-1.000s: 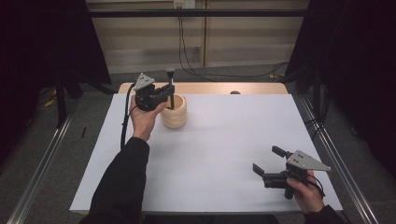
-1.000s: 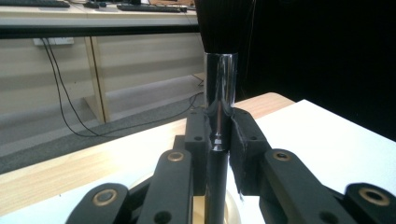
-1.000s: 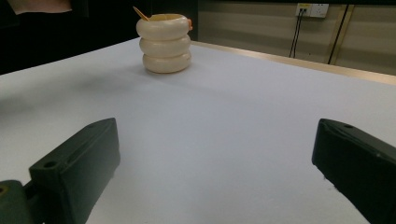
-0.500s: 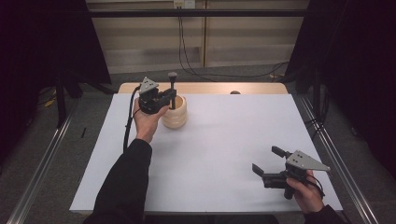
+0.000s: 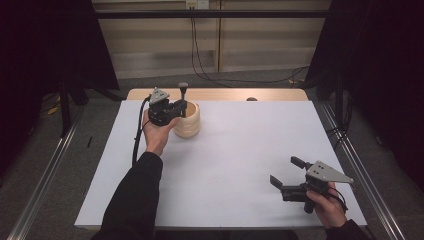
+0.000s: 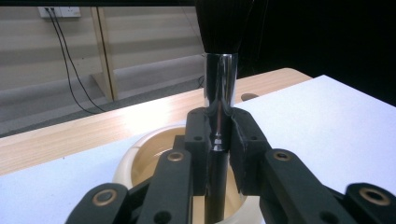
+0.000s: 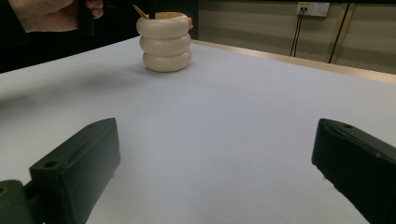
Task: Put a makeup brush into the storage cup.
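The left gripper (image 5: 176, 107) has its jaws closed on a brush (image 6: 219, 84), the two black pads pressing the shiny metal handle from either side just below the dark bristles. The brush stands upright, its long axis vertical: the bristles point up above the jaws and the handle runs straight down between them into the mouth of a cream cup (image 6: 140, 158) directly beneath. In the high view the brush (image 5: 183, 90) rises just past the jaws, over the ribbed cup (image 5: 188, 122), which sits on the white tabletop (image 5: 240, 150) beside the hand holding the gripper. The right gripper (image 5: 291, 173) rests well apart from the cup, near the front corner of the tabletop, its jaws spread wide with nothing between them; in the right gripper view the cup (image 7: 165, 43) stands far ahead of those jaws and to their left.
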